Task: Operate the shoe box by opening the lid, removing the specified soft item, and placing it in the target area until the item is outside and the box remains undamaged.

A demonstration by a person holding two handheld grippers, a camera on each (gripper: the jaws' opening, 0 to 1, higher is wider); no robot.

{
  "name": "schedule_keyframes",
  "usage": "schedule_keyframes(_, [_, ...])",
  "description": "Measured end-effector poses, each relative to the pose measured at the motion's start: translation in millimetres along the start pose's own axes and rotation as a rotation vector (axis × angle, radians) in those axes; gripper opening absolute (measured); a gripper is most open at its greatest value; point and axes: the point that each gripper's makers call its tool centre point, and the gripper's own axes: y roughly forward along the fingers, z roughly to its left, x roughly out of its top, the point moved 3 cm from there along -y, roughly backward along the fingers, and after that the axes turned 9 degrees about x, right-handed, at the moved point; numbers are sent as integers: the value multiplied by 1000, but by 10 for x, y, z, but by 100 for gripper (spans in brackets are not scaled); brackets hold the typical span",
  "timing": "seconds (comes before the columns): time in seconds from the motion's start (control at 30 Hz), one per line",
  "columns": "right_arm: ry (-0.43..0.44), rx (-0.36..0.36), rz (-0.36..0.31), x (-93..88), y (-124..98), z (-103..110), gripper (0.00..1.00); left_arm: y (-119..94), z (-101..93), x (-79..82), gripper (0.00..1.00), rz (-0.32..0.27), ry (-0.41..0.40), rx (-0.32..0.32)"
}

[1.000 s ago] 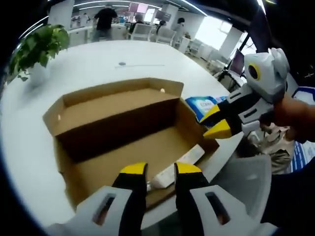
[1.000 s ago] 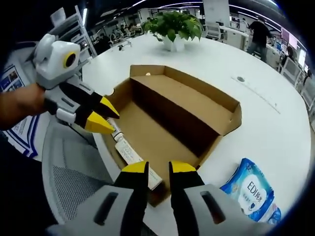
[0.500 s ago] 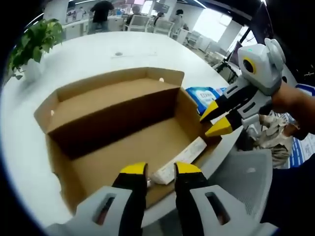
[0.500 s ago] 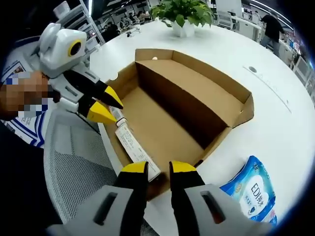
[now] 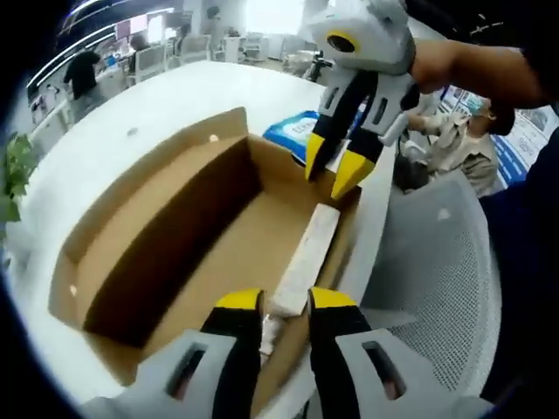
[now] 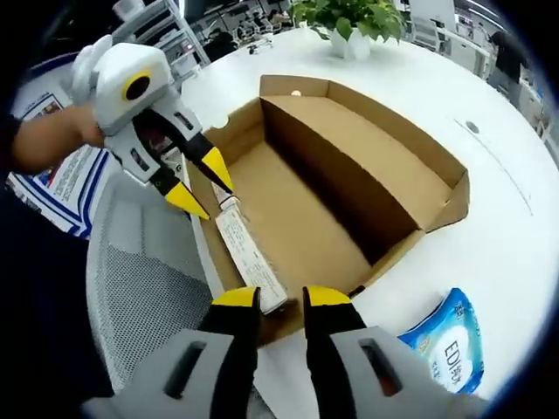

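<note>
The brown cardboard shoe box (image 5: 166, 236) (image 6: 367, 166) lies open on the white table, lid flap folded back. A long white packet (image 5: 306, 253) (image 6: 249, 262) rests along the box's near wall. A blue soft tissue pack (image 5: 293, 131) (image 6: 445, 345) lies on the table outside the box. My left gripper (image 5: 285, 301) (image 6: 203, 192) is open, its yellow tips just above one end of the white packet. My right gripper (image 6: 279, 297) (image 5: 330, 176) is open too, hovering over the packet's other end at the box corner. Neither holds anything.
A grey mesh chair (image 5: 437, 288) (image 6: 140, 297) stands against the table edge beside the box. A potted plant (image 6: 349, 17) sits at the table's far side. Papers and posters lie beyond the chair (image 6: 52, 183). People stand far off in the office.
Both cameras have swung round over the box. The two grippers have drawn nearer the ends of the white packet. Box, packet and tissue pack stay where they were.
</note>
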Motion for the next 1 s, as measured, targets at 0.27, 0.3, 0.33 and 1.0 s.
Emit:
schedule_keyframes(0.27, [-83,34,59,-9,64,-1,19,40,48,16,16,9,37,7])
schedule_keyframes(0.3, [-94,41,65,-9,69,2,19,45,51,19,16,10,40,2])
schedule_keyframes(0.33, [-105,47,72,-10,74,7,19,53,53,20,16,13,45,-3])
schedule_keyframes(1.0, [-240,133,164,-23,176,17,22,226,67,-10,16,81,191,-94])
